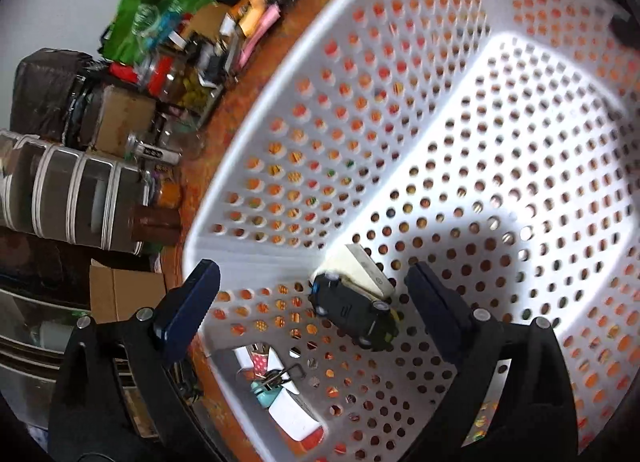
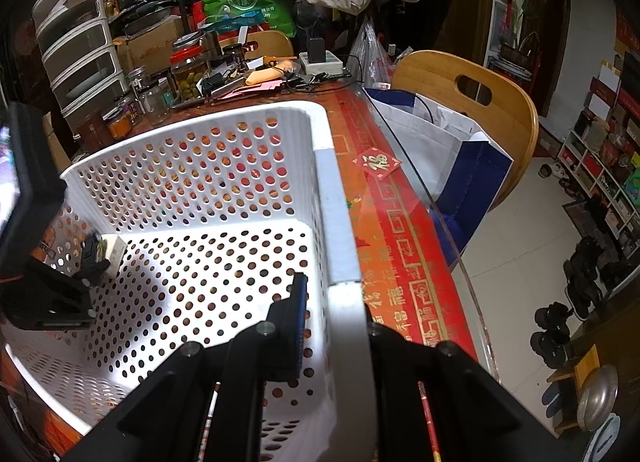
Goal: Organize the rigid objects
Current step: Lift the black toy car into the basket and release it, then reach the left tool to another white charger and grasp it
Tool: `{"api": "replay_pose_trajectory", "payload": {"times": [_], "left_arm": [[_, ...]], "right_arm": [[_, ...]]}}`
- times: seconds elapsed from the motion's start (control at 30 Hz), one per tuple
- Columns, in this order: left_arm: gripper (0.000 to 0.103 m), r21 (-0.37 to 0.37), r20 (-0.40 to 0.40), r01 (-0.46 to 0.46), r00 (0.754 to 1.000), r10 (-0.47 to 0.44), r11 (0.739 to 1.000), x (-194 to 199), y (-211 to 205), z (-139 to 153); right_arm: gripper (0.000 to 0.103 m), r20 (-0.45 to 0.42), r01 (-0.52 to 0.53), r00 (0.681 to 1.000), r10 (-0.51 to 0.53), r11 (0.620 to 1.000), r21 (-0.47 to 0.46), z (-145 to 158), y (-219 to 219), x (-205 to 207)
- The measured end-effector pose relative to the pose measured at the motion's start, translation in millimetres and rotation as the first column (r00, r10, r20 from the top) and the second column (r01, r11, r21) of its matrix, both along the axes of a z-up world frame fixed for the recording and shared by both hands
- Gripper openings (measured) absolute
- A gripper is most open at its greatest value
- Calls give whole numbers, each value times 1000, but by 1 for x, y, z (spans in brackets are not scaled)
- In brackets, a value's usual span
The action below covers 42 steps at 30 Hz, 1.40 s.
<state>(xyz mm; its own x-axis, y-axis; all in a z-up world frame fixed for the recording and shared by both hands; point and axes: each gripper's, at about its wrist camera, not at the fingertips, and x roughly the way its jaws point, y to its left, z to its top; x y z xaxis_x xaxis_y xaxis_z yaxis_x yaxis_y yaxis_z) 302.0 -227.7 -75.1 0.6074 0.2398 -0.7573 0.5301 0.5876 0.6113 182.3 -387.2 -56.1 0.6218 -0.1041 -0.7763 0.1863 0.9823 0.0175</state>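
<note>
A white perforated basket [image 1: 460,73] stands on the red-patterned table [image 2: 400,221]. In its corner lies a dark toy car [image 1: 352,310], tipped against a cream box [image 1: 368,270]; both also show in the right wrist view, the toy car [image 2: 94,252] beside the box [image 2: 116,248]. My left gripper [image 1: 314,268] hangs open just above them, its jaws wide on either side of the car and clear of it. My right gripper [image 2: 334,302] is shut on the basket's rim [image 2: 332,201], one finger [image 2: 298,294] inside the wall; the other is hidden behind the rim.
A binder clip [image 1: 280,376] and a white packet [image 1: 296,414] show at an opening low in the basket wall. Jars [image 2: 188,69], boxes and a drawer unit [image 2: 80,41] crowd the far table. A wooden chair [image 2: 480,101] with a blue-white bag [image 2: 452,149] stands beyond the table's glass edge.
</note>
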Motion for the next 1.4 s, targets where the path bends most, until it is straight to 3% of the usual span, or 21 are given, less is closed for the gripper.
{"api": "replay_pose_trajectory", "payload": {"times": [0.13, 0.23, 0.33, 0.4, 0.43, 0.5, 0.67, 0.8, 0.87, 0.97, 1.07, 1.3, 1.4], "left_arm": [[94, -194, 94, -16, 995, 35, 981, -24, 41, 62], [103, -344, 153, -72, 979, 131, 936, -40, 107, 106], [103, -469, 168, -168, 947, 274, 867, -47, 184, 122], [103, -556, 157, -233, 913, 376, 798, -47, 232, 110], [103, -582, 124, -261, 908, 401, 770, -44, 251, 99], [103, -585, -4, -351, 903, 430, 731, -26, 283, 59], [103, -547, -86, -437, 878, 471, 714, 17, 307, 1], [103, -610, -181, -486, 854, 488, 625, 54, 309, -29], [101, -614, -217, -508, 844, 490, 604, 71, 313, -38], [96, -584, -255, -542, 829, 497, 605, 84, 312, -54], [96, -606, -280, -548, 825, 491, 576, 89, 316, -59], [96, -660, -349, -559, 820, 455, 502, 88, 326, -64], [96, -673, -346, -546, 829, 439, 499, 85, 323, -62]], "right_arm": [[10, -9, 4, 1000, -4, 1000, -3, 0, 0, 1], [10, -11, 6, 1000, -6, 1000, -8, 0, 0, 1], [10, -4, 6, 1000, -6, 1000, -6, 0, 0, -2], [10, -4, 7, 1000, -7, 1000, -6, 0, -1, -2], [10, -5, 6, 1000, -6, 1000, -7, 0, 0, -2], [10, -7, 5, 1000, -5, 1000, -15, 1, 0, -2], [10, -13, 2, 1000, -2, 1000, -22, 2, -1, -1], [10, -12, -3, 1000, 3, 1000, -14, 3, 0, 0], [10, -17, 2, 1000, -3, 1000, -19, 3, 1, 2], [10, -20, 5, 1000, -6, 1000, -25, 3, 2, 2], [10, -22, 8, 1000, -8, 1000, -29, 3, 3, 4], [10, -14, 9, 1000, -9, 999, -32, 3, 6, 4], [10, -10, 10, 1000, -10, 999, -32, 3, 6, 3]]}}
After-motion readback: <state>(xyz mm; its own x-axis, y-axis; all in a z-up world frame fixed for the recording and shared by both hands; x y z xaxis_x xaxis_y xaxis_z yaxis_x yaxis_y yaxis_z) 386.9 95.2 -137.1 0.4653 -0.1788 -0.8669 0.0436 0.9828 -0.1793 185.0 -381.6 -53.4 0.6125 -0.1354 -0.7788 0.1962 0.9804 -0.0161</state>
